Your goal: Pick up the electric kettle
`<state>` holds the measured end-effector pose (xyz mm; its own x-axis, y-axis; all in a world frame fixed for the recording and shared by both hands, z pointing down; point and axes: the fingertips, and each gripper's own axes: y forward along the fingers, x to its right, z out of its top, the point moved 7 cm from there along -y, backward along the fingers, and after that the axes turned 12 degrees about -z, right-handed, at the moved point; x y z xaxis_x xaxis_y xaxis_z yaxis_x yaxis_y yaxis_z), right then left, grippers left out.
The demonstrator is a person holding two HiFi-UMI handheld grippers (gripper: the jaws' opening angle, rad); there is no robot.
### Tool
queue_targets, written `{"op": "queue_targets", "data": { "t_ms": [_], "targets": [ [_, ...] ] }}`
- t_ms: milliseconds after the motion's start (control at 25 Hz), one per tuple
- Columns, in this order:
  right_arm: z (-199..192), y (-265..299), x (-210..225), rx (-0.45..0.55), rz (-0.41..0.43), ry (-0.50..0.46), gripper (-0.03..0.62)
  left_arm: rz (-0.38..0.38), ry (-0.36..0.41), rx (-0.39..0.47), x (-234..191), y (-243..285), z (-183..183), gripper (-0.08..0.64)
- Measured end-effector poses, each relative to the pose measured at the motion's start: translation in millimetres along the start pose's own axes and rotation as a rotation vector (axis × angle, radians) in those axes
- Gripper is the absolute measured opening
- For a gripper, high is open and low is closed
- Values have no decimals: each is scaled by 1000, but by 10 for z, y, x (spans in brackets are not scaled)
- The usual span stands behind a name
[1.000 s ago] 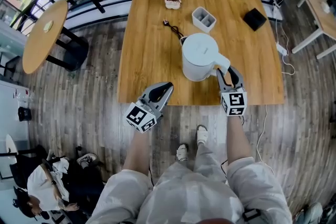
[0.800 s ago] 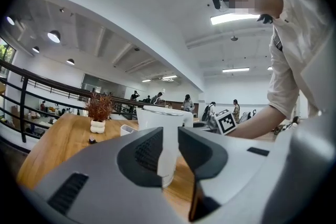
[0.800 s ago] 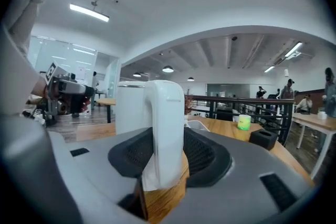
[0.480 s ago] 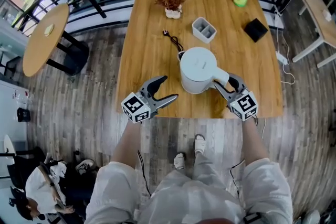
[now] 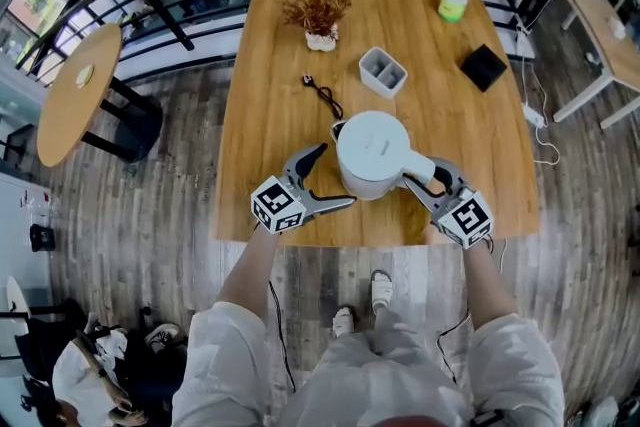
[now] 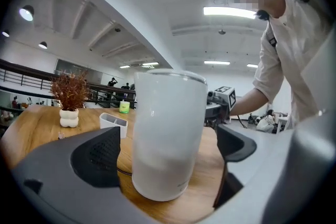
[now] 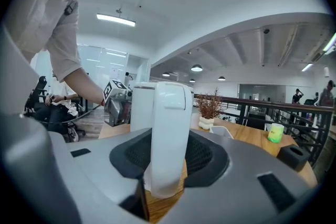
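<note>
Right tongs (image 5: 432, 177) just closing, clamped on kettle (image 5: 373, 153) handle; left tongs (image 5: 335, 176) just opened, flanking body.

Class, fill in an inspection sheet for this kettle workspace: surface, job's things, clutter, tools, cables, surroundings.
Surface: wooden table; no spills seen.
Job's things: electric kettle upright near the front edge.
Clutter: dried-flower pot, white divided holder, green cup, black box, all behind the kettle.
Tools: left tool jaws just been opening, kettle body between them, untouched; right tool jaws just been closing, pads on the handle.
Cables: black cord with plug on the table; white cable on the floor.
Surroundings: round side table, railing, plank floor.
</note>
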<state>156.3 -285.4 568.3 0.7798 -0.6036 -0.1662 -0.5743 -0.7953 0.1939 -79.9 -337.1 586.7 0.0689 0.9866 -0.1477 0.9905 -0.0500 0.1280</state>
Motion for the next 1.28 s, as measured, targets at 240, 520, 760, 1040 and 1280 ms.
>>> {"op": "queue_targets", "data": {
  "t_ms": [240, 520, 760, 1040, 1280],
  "targets": [
    [-17, 9, -6, -4, 25, -22, 135, -84, 64, -123, -192, 270, -166, 584],
    [17, 20, 46, 25, 44, -39, 135, -141, 84, -71, -279, 389, -134, 584],
    [4, 52, 108, 35, 69, -54, 137, -169, 93, -40, -304, 457, -155, 586],
    [12, 68, 145, 36, 107, -68, 135, -216, 134, -20, -292, 512, -146, 586],
    [6, 74, 152, 63, 177, -38, 132, -246, 138, -12, -322, 513, -134, 584]
  ]
}}
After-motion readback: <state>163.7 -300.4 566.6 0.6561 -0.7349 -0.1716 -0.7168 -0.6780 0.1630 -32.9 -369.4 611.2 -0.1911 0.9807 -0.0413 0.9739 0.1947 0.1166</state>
